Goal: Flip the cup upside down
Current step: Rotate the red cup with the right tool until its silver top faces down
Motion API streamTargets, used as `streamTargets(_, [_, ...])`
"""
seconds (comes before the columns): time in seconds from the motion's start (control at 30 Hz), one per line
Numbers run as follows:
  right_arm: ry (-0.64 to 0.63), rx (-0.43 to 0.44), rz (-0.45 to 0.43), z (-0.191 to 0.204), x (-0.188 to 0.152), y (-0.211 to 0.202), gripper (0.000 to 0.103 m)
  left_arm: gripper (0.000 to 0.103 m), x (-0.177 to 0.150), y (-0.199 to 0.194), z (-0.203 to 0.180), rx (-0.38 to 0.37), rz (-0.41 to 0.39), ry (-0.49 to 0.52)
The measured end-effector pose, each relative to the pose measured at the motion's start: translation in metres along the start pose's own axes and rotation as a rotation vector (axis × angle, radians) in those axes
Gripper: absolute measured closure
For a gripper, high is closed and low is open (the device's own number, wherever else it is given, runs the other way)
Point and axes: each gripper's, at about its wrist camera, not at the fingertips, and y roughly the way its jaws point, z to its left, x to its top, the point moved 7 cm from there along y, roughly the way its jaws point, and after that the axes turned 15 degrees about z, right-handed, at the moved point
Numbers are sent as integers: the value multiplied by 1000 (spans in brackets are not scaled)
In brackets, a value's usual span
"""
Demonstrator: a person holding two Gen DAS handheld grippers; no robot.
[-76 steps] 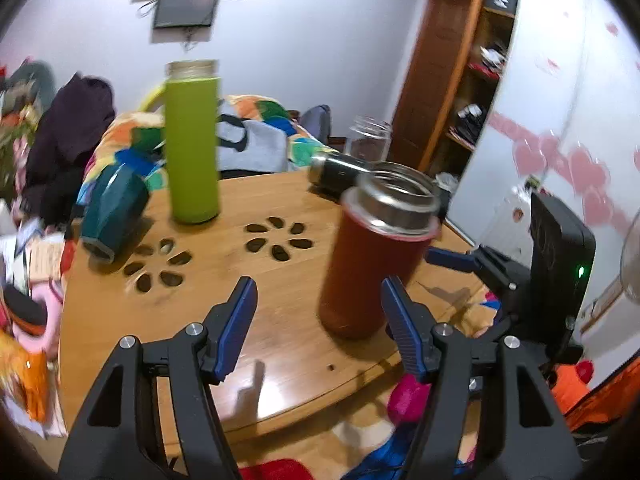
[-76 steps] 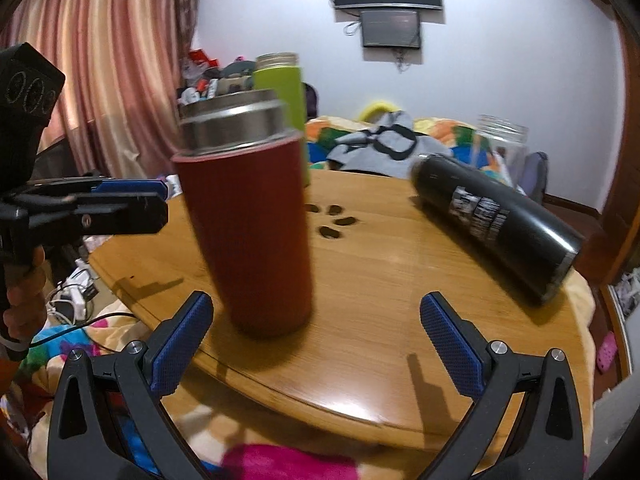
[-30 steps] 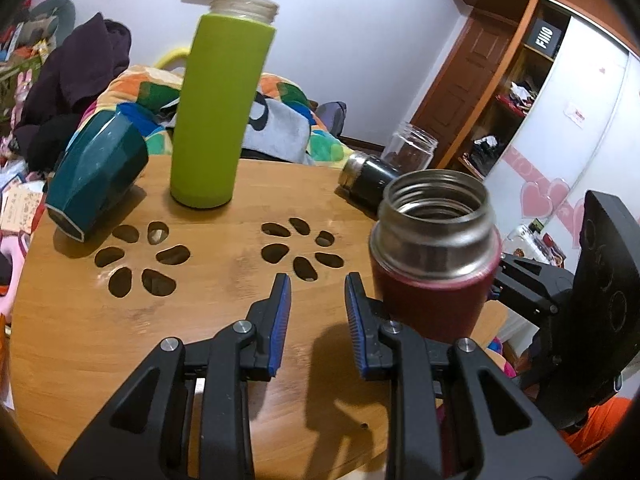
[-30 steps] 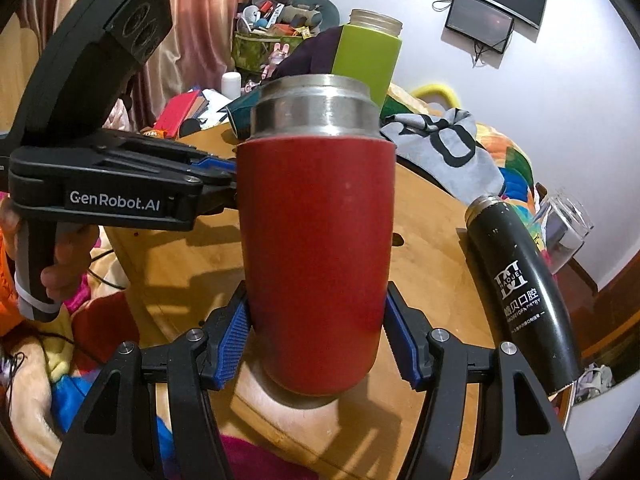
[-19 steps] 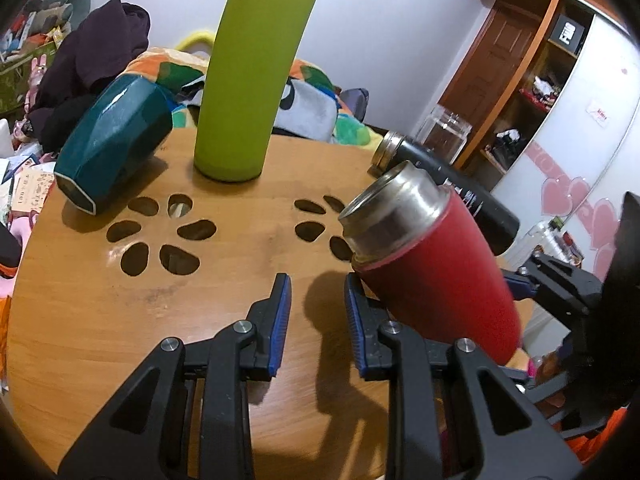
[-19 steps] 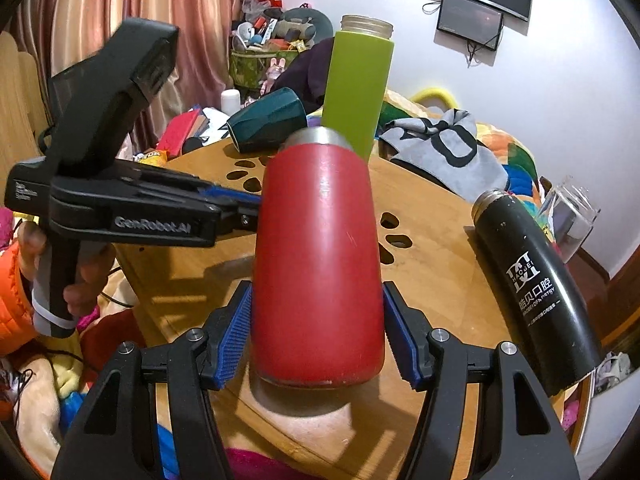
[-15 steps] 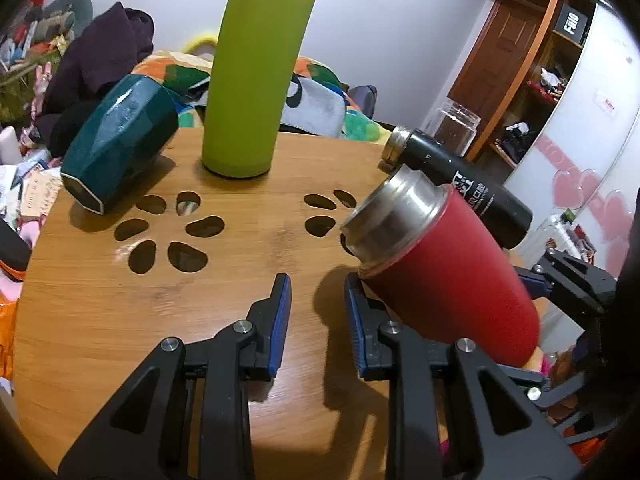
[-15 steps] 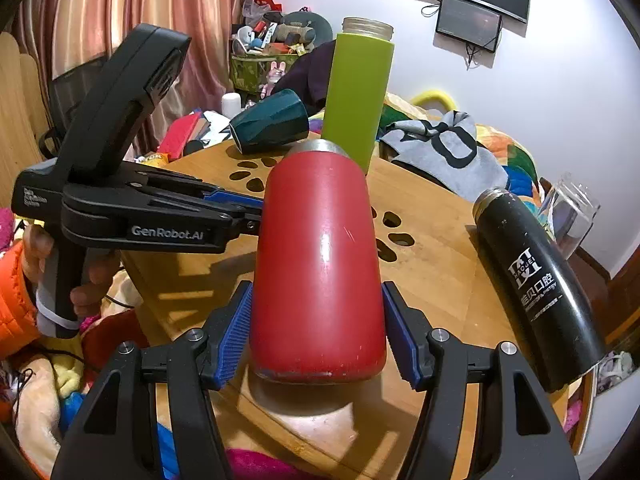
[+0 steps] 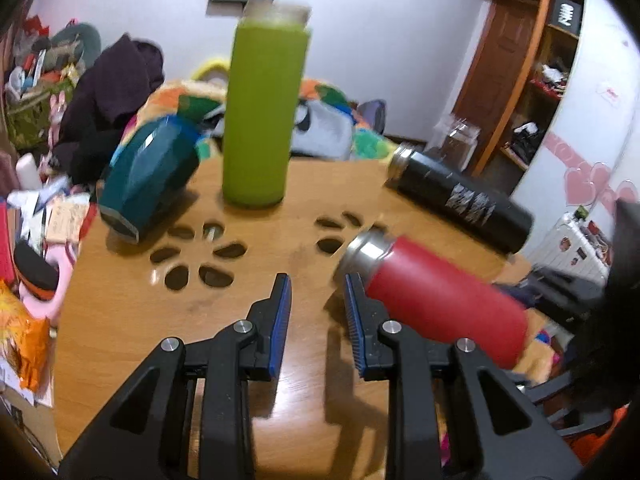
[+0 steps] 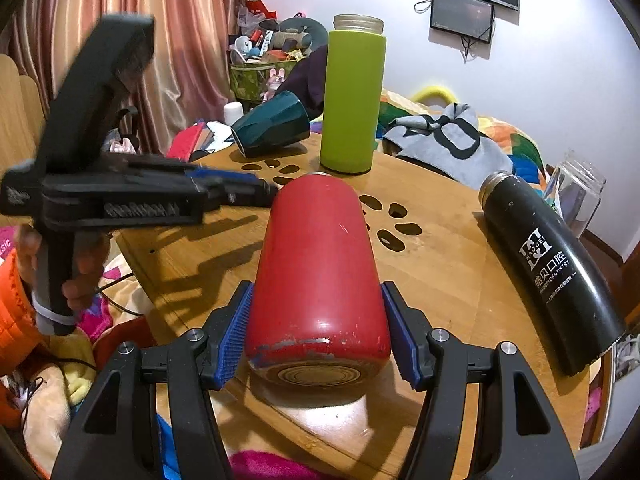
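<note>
The red cup [image 10: 318, 280], a steel-rimmed tumbler, is clamped near its base by my right gripper [image 10: 318, 334]. It is tipped far over, its base toward the right camera and its mouth pointing away and down toward the wooden table [image 10: 440, 280]. In the left wrist view the red cup [image 9: 440, 300] slants with its steel rim low at the left. My left gripper [image 9: 316, 312] sits just left of that rim, jaws nearly closed on nothing.
A tall green bottle [image 9: 264, 116] stands at the back. A teal cup [image 9: 148, 180] lies on its side at the left. A black bottle [image 9: 460, 200] lies at the right, a glass jar [image 10: 576, 196] beyond it. The table has flower-shaped cutouts [image 9: 192, 256].
My right gripper has tipped the red cup further over, from slanted to nearly mouth-down. My left gripper stays narrowed and empty and has shifted a little.
</note>
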Motion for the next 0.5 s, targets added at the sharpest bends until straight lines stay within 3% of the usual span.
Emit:
streamTargets(0.17, [16,45,9,2,-7,4,43,77,7,-15,-34,-40,-37,87])
streamTargets(0.3, [33,42,15,3,-19,10,44,77,8,-6,-59,-34,-22,159])
streamTargets(0.4, [45,43,-19,2,-21,1,46,77,10,0,-64,-15,-23,169])
streamTargets(0.5, [51,36,-67,-1,-20,-9,46,77,12,-4,-62,-46,-28,149])
